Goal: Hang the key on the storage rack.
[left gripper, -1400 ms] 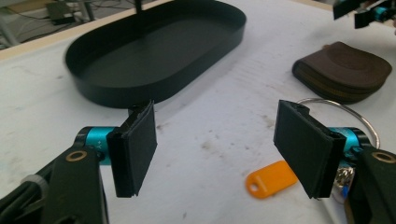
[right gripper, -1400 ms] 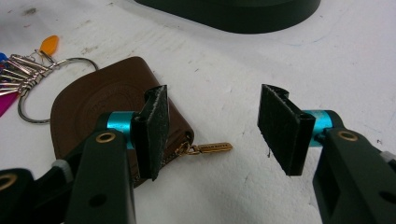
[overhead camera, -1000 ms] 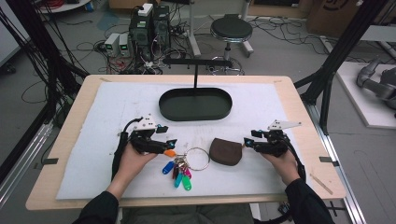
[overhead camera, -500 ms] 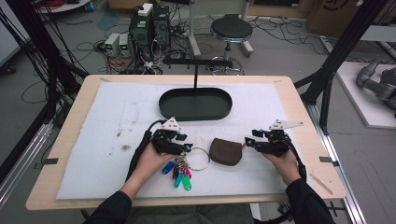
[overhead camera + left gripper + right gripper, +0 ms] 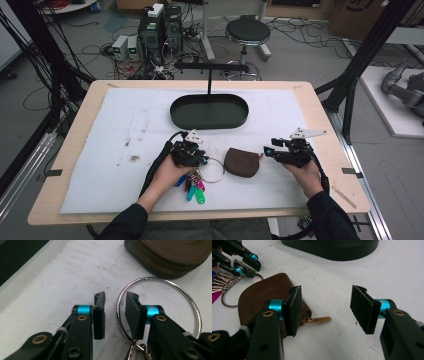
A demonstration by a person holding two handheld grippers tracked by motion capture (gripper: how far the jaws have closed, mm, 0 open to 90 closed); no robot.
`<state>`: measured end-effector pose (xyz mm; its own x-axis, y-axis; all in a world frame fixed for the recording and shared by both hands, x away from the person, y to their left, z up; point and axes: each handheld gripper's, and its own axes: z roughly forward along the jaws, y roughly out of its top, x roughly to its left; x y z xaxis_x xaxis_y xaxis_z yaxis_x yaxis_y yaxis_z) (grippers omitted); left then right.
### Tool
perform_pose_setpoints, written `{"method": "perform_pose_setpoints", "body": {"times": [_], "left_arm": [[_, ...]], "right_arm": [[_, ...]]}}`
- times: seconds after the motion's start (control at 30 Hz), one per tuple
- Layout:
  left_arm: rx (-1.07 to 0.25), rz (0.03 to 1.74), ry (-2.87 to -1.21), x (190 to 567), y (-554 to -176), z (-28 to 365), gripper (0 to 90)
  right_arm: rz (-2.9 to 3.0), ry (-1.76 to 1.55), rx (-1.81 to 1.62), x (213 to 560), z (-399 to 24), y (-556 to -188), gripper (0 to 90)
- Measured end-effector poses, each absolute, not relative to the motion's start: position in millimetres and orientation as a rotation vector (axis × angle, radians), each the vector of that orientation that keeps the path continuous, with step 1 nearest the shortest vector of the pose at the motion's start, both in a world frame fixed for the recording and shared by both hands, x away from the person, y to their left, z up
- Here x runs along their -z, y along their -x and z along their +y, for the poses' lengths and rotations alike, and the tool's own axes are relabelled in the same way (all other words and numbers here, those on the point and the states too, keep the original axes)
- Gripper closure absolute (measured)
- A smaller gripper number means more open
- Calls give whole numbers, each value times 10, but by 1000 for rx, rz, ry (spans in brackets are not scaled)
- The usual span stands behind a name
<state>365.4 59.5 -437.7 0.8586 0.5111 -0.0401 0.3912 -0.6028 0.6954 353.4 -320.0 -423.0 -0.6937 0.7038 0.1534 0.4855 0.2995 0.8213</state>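
Left gripper (image 5: 115,296) jaws have just been closing, now straddling the key ring (image 5: 160,312) wire, a gap still either side, no clamp yet. Brown pouch (image 5: 172,255) just ahead of it. Right gripper (image 5: 325,305) open, nothing between its jaws; pouch beside its left jaw.

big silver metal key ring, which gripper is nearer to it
Left. The left gripper straddles the big silver metal key ring's wire, fingers just closing. The right gripper sits beyond the brown leather zip pouch.
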Motion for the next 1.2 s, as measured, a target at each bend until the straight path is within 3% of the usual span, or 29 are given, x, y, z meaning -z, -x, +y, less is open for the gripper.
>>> {"method": "perform_pose_setpoints", "body": {"times": [0.03, 0.17, 0.43, 0.67, 0.87, 1.2], "left_arm": [[-232, 634, -2303, 4372, -3622, 571, 782], [-294, 606, -2318, 4375, -3546, 527, 856], [-274, 606, -2294, 4376, -3569, 563, 861], [-287, 620, -2147, 4202, -3596, 754, 862], [-287, 563, -2055, 4006, -3549, 899, 862], [-216, 417, -2078, 3935, -3414, 942, 855]], "right_arm": [[2329, -1095, -1338, 4231, -3203, -3536, 436], [2327, -1096, -1340, 4230, -3209, -3536, 425], [2321, -1096, -1346, 4225, -3216, -3534, 425], [2314, -1097, -1351, 4222, -3227, -3536, 426], [2309, -1101, -1357, 4217, -3236, -3533, 425], [2311, -1100, -1360, 4218, -3230, -3532, 426]]}}
